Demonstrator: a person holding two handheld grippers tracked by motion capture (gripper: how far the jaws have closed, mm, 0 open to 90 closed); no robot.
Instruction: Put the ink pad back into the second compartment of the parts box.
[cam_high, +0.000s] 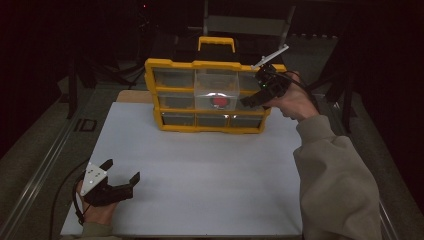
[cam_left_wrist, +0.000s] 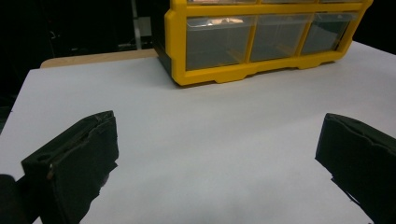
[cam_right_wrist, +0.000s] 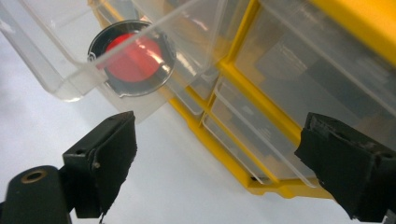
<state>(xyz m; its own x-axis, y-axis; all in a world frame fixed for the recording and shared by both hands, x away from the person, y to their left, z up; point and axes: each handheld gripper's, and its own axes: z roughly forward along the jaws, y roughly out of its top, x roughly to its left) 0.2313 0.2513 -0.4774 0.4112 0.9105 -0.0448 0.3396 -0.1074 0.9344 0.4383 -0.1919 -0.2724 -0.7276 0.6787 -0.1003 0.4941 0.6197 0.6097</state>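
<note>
High cam looks down on table (cam_high: 200, 170), organizer (cam_high: 210, 95) at 12 o'clock; left cam low, farther; right cam close-up. All share organizer.

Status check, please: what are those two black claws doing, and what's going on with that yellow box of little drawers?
Left gripper open, idle on white table. Right gripper open beside pulled-out clear plastic drawer of yellow drawer cabinet, round red disc inside. Nothing in the way.

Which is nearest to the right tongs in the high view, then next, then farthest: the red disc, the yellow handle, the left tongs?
1. Red disc, in the pulled-out clear drawer just left of the right tongs.
2. Yellow handle, atop the organizer, farther back.
3. Left tongs, at the near left corner.
</note>
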